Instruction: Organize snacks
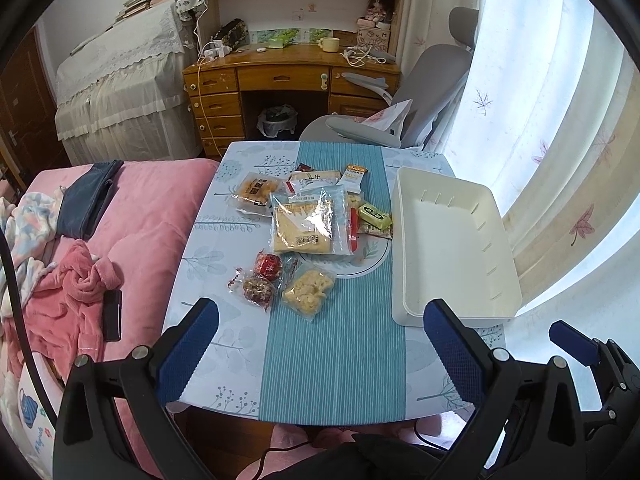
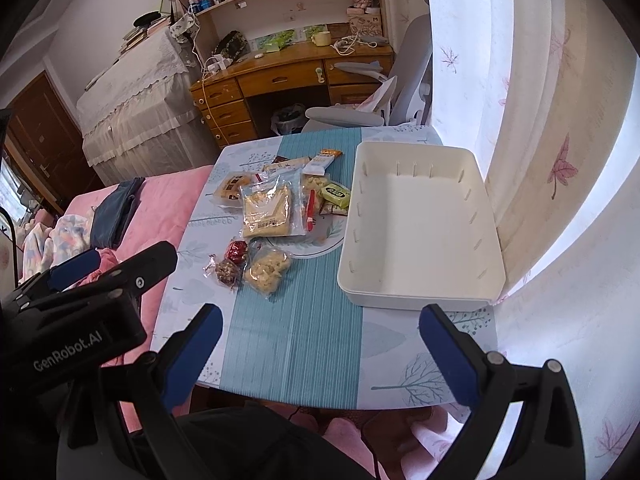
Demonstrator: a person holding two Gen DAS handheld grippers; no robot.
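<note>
Several wrapped snacks lie in a loose pile on the small table [image 1: 340, 376]: a large clear bag of yellow wafers [image 1: 303, 226] [image 2: 267, 211], a green packet [image 1: 375, 216] [image 2: 336, 195], a red round sweet [image 1: 268, 266] [image 2: 237, 251], a pale crumbly pack [image 1: 308, 290] [image 2: 267, 267]. An empty white bin [image 1: 452, 248] [image 2: 420, 232] stands to their right. My left gripper [image 1: 320, 316] hovers open over the near table edge, nothing between its fingers. My right gripper [image 2: 320, 324] is likewise open and empty, near the bin's front.
A pink bed [image 1: 132, 216] with clothes and a black phone [image 1: 113, 315] borders the table's left side. Curtains [image 1: 560, 160] hang close on the right. A grey chair [image 1: 420, 92] and a wooden desk [image 1: 288, 76] stand behind the table.
</note>
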